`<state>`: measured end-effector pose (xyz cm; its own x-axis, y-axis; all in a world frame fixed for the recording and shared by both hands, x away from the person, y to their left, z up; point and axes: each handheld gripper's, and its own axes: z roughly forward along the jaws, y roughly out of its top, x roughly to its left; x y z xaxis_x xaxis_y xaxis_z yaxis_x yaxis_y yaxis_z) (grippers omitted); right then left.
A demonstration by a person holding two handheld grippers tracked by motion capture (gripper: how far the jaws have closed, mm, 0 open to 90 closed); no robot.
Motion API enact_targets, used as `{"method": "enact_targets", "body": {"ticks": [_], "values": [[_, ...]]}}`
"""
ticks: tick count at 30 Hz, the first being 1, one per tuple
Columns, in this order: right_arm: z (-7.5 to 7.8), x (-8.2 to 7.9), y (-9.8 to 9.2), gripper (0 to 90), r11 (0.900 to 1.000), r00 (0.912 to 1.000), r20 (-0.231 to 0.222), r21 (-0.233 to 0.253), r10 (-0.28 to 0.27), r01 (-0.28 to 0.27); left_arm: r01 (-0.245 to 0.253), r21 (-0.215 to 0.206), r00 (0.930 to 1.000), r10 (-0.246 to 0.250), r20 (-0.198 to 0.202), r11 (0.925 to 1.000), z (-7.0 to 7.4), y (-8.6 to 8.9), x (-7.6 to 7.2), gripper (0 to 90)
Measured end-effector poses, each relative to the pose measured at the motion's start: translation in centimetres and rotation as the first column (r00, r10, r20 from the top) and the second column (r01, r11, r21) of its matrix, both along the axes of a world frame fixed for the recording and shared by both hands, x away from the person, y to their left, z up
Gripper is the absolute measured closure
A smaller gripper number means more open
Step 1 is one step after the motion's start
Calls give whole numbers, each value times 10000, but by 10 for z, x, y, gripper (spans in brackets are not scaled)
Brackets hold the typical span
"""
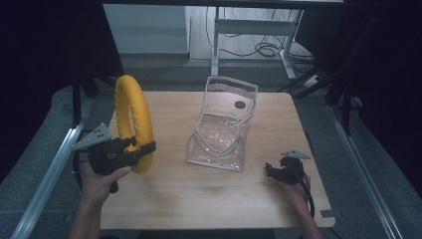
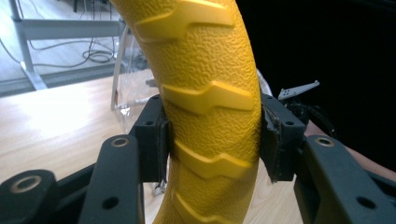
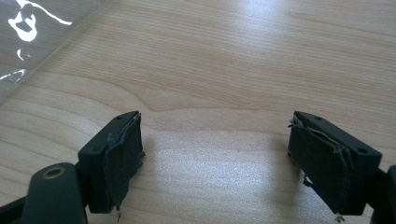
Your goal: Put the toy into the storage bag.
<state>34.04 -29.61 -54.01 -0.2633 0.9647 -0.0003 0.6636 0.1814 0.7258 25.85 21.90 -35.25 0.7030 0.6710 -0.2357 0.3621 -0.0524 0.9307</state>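
Clamped between the pads of our left gripper [image 2: 212,140], the yellow ring [image 1: 133,119] stands upright over the table's [image 1: 164,199] left side (right gripper [image 1: 275,171] gapes empty), and we risk it pivoting and snagging the clear pouch [image 1: 224,124].

Bright yellow ring [image 1: 132,119], pebbled skin with raised zigzag ridges, at nine o'clock. Clear pouch [image 1: 221,127] with pale trim and a dark round spot, at centre. Light wood-grain table [image 1: 199,194]. Black left gripper [image 1: 133,149]; black right gripper [image 1: 270,168] at four o'clock.
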Motion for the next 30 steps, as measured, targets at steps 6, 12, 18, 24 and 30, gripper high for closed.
{"method": "enact_targets", "body": {"ticks": [6, 12, 18, 24, 30], "values": [[0, 0, 0, 180, 10000, 10000, -12, -52, 2, -2, -36, -481, 9993, 54, 370, 9988, 9, -9, 6, 507], [0, 0, 0, 180, 10000, 10000, -14, -45, -23, 22, -12, -748, 9981, 58, 621, 9972, 19, -17, 12, 507], [0, 0, -1, 180, 10000, 10000, -20, -69, -15, 15, 133, -947, 9969, -58, 785, 9954, 27, -25, 18, 507], [0, 1, -1, 179, 10000, 10000, -5, -72, -7, 6, 206, -957, 9973, -136, 728, 9952, 31, -30, 24, 506], [0, 1, -1, 180, 10000, 10000, 22, -33, -23, 23, 176, -949, 9977, -113, 665, 9953, 35, -33, 32, 506]]}}
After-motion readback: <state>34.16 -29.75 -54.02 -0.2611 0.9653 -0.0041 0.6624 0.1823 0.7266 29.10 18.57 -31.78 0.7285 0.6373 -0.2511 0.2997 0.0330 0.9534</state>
